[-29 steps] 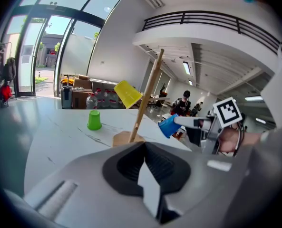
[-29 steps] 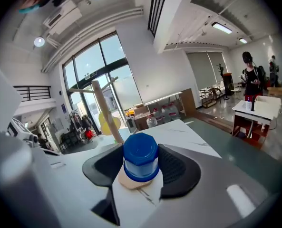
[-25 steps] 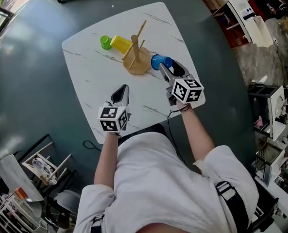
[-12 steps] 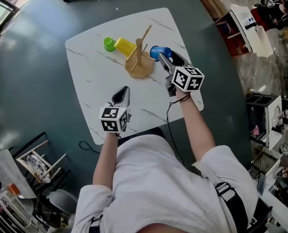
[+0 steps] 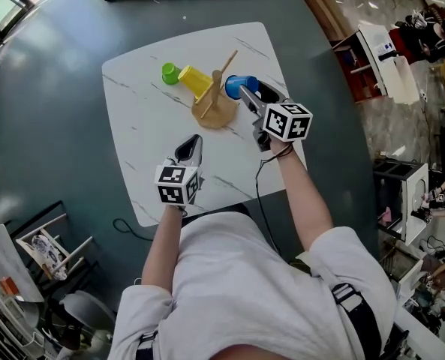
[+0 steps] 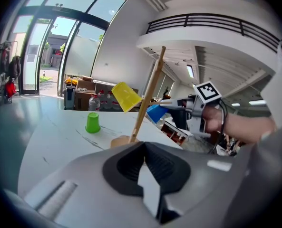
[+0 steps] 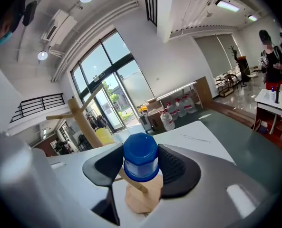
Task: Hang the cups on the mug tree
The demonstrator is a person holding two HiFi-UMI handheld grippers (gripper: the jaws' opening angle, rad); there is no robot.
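The wooden mug tree (image 5: pixel 216 100) stands at the far middle of the white marble table (image 5: pixel 147 133). A yellow cup (image 5: pixel 195 81) hangs on one of its pegs, off the table in the left gripper view (image 6: pixel 126 96). A green cup (image 5: pixel 169 72) stands upside down on the table to its left. My right gripper (image 5: pixel 245 90) is shut on a blue cup (image 5: pixel 239 86), held right beside the tree's upper pegs; the blue cup (image 7: pixel 141 156) sits just above a peg. My left gripper (image 5: pixel 194 139) rests shut and empty near the table's front (image 6: pixel 143 148).
The table's right edge (image 5: pixel 293 103) runs under my right arm. The dark floor surrounds the table, with a red shelf (image 5: pixel 361 47) at the right and wire racks (image 5: pixel 53 253) at the lower left. A person (image 7: pixel 273 63) stands far off.
My right gripper has carried the blue cup up and to the left, from beside the tree's base to its upper pegs. The left gripper has stayed put.
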